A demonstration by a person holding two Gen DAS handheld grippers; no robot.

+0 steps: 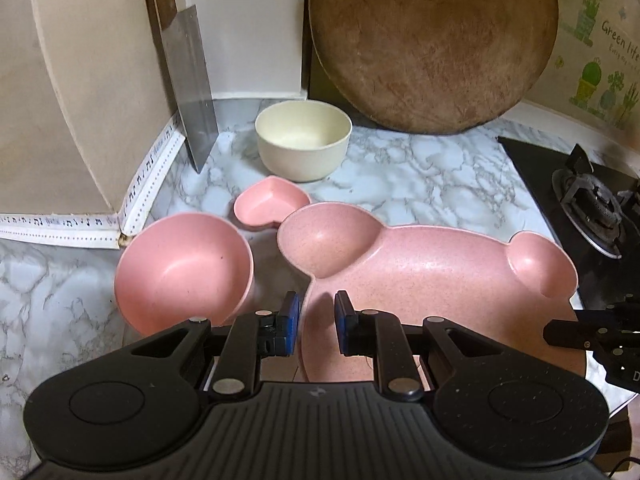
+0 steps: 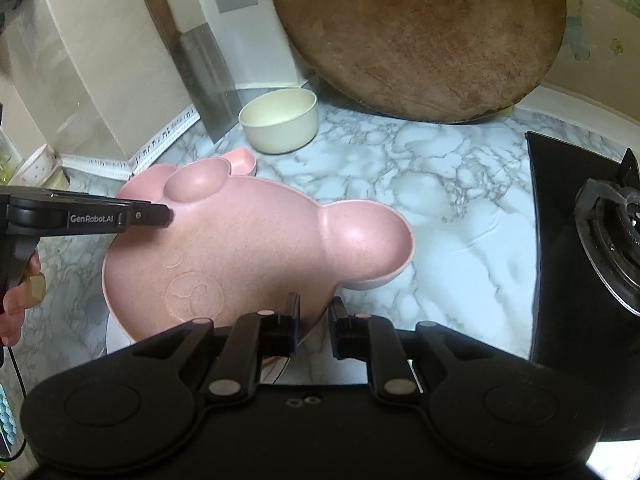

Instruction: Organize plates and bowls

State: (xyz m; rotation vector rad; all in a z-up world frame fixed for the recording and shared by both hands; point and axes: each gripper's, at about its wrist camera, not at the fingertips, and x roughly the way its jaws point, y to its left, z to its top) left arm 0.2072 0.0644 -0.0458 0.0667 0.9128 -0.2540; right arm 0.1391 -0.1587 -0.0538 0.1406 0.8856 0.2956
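The left tongs (image 1: 316,320) pinch the near rim of a pink animal-shaped plate (image 1: 420,276); the right tongs (image 2: 314,320) pinch its near edge too. A pink bowl (image 1: 184,272) sits just left, with a heart dish (image 1: 272,202) and cream bowl (image 1: 304,140) beyond on the marble counter (image 1: 420,184).

Pink animal-shaped divided plate (image 1: 424,276): speckled, two round ear wells, embossed circles on floor; lies flat, near rim between tips of left tongs (image 1: 316,312), opposite rim between tips of right tongs (image 2: 314,316).
Pink round bowl (image 1: 182,272): upright, empty, just left of left tongs.
Pink heart-shaped dish (image 1: 270,202): upright, ahead of left tongs, beyond plate ear.
Cream bowl (image 1: 302,140): upright, empty, farthest ahead.
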